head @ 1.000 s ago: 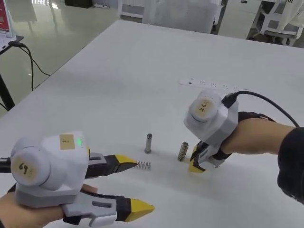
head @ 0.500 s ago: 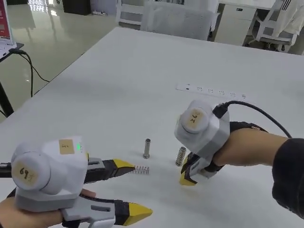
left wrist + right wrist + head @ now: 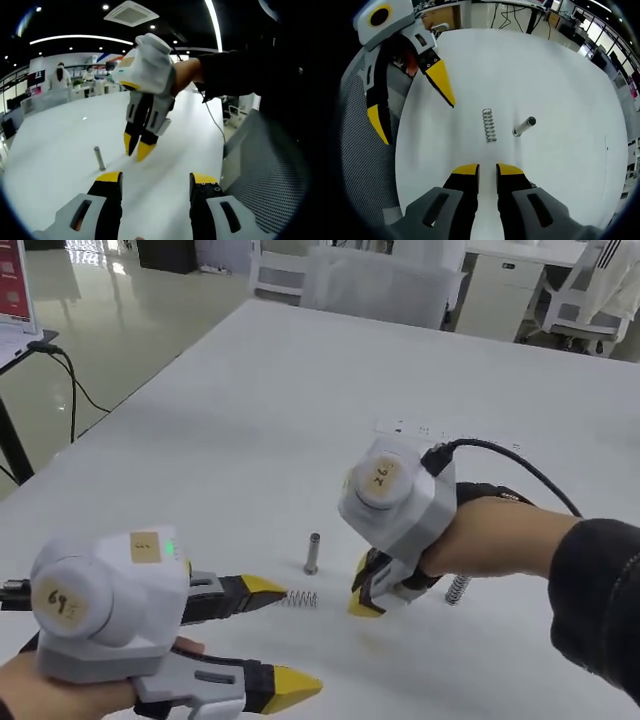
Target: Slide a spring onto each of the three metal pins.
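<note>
**Counting two springs and one bare pin between my grippers**

I count two springs, one bare pin and two grippers on the white worktop (image 3: 250, 410). The metal pin (image 3: 313, 553) stands upright with nothing on it and bare worktop all round its foot. The lying spring (image 3: 300, 598) rests flat on the near side of the pin, close to it but apart. It sits just past the upper fingertip of my left gripper (image 3: 280, 637) and does not touch it. My left fingers (image 3: 109, 177) are spread wide and hold nothing.

My right gripper (image 3: 363, 605) points down at the worktop just right of the lying spring. In the right gripper view its fingers (image 3: 466, 172) stand nearly together with a slim gap between them, clamped on nothing. The lying spring and the pin sit side by side straight ahead of them. The standing spring (image 3: 457, 589) leans a little to the right of that gripper, low beside my right hand (image 3: 490, 535). I cannot tell whether a pin runs through it.

The worktop's left edge runs well off to the left of the pin, with floor (image 3: 120, 310) beyond it. The far edge lies well back. One white power strip (image 3: 440, 430) lies farther back, well apart from the parts. One black cable (image 3: 510, 455) arcs from the right gripper over my wrist.
</note>
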The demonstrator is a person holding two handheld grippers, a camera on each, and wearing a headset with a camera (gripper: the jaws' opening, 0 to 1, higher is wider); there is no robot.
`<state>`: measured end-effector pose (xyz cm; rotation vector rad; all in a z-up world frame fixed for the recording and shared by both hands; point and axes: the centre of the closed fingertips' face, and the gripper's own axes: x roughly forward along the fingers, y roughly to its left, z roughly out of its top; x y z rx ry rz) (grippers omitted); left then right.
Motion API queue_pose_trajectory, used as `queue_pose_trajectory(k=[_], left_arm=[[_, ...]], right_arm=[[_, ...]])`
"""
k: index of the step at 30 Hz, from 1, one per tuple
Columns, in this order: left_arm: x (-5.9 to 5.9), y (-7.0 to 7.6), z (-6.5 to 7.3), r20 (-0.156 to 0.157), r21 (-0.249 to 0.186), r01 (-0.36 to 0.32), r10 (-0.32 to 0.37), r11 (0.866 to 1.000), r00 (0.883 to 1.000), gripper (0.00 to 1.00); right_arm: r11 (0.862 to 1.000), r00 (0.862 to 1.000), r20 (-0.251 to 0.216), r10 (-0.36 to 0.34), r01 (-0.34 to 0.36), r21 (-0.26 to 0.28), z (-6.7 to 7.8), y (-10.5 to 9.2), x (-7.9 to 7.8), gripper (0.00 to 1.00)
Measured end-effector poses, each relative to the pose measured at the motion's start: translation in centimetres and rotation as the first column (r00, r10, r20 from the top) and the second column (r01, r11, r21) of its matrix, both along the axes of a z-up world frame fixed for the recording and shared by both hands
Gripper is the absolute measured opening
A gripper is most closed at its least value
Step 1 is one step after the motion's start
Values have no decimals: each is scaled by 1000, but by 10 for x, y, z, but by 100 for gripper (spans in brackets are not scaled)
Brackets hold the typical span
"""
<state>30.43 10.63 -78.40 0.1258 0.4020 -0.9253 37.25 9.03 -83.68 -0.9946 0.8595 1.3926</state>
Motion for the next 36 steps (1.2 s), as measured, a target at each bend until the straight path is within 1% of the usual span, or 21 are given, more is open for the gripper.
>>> queue_pose_trajectory(k=[9,15,23,29,36], left_arm=[[0,1,-2,-5,4,0,0,1000,1000,48],[0,1,-3,-9,8,0,0,1000,1000,48],[0,0,-4,-13,12,0,0,1000,1000,48],[-1,0,-5,-15,12,-2,2,1000,1000,48],[0,-1,-4,-15,8,-4,4,1000,1000,48]], right_arm=[[999,999,4,38,-38,14,-4,20,3,11],[998,999,0,55,-55,18,-9,28,3,12],[997,997,-5,72,-72,16,-16,34,4,12],[996,996,-14,86,-86,2,-23,37,2,12],[995,995,-12,102,-102,-11,-26,37,2,11]])
